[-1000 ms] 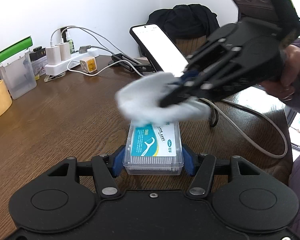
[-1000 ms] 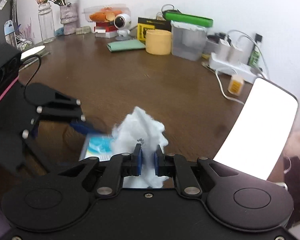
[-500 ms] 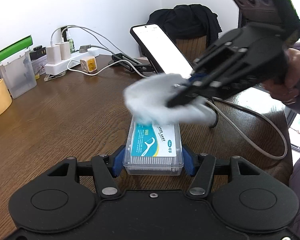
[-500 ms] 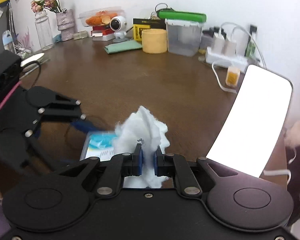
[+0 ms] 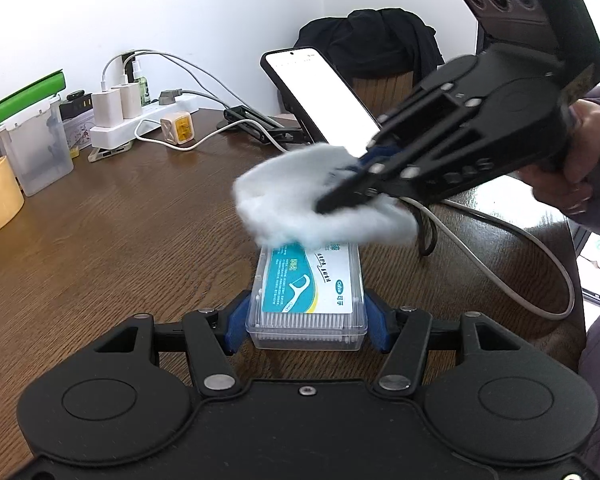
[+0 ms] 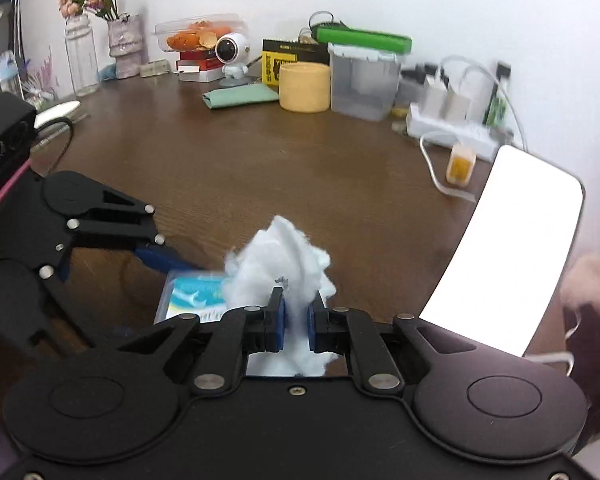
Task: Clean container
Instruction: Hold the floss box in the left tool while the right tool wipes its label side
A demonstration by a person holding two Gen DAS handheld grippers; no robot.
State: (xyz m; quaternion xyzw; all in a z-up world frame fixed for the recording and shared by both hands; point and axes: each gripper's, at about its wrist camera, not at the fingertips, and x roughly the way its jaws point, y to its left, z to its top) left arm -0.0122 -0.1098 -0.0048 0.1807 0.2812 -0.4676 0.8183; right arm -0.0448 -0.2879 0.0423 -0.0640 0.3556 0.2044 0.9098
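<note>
Two risks stand out. The left tool pinches the clear rectangular plastic floss-pick container only at its near end, low over the brown wooden surface, so a hard downward wipe on the far end could lever it out of the blue pads. The right tool, pressed together on a white fluffy cotton wad, holds soft fibre (it could shed or tear free), and the wad now rests on the lid's far edge. A lit phone on a stand and a grey cable lie near the sweep. On the teal-and-white label I read what looks like "Cofoe" beside Chinese characters too small to make out.
</note>
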